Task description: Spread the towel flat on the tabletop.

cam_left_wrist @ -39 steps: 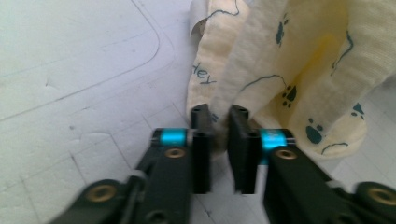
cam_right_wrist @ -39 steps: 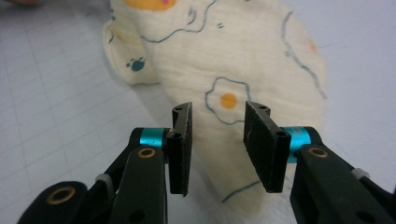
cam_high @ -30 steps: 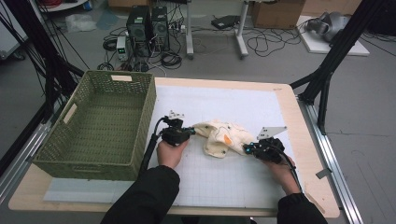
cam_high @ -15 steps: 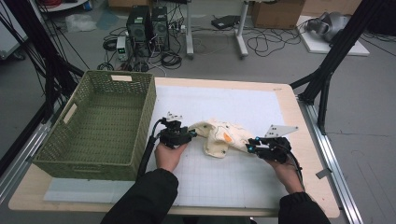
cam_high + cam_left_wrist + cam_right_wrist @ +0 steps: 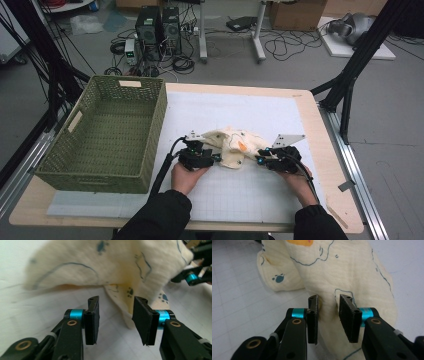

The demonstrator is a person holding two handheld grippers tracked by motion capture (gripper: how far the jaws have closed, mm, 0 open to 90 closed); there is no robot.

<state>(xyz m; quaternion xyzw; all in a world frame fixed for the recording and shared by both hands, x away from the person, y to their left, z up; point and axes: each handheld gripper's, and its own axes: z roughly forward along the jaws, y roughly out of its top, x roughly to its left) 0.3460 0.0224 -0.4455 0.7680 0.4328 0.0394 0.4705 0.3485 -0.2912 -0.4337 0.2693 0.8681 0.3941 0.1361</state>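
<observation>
A cream cloth [image 5: 235,145] printed with blue paw marks and an orange patch lies crumpled on the white gridded mat [image 5: 240,107]. My left gripper [image 5: 216,159] sits at its left end. In the left gripper view its jaws [image 5: 116,300] stand open and have just been opening; a flap of the cloth [image 5: 112,265] hangs just beyond them, untouched. My right gripper [image 5: 260,160] is at the cloth's right end. Its jaws [image 5: 329,298] have just parted a little and straddle a fold of the cloth [image 5: 342,270] without pressing it.
A green woven basket [image 5: 100,175] stands on the left of the table, close to my left forearm. The wooden table edge [image 5: 330,165] runs along the right. Computers and cables lie on the floor beyond the table.
My left gripper has slid a little nearer and to the right, against the cloth's left end. The right gripper has hardly moved. The cloth lies in the same place.
</observation>
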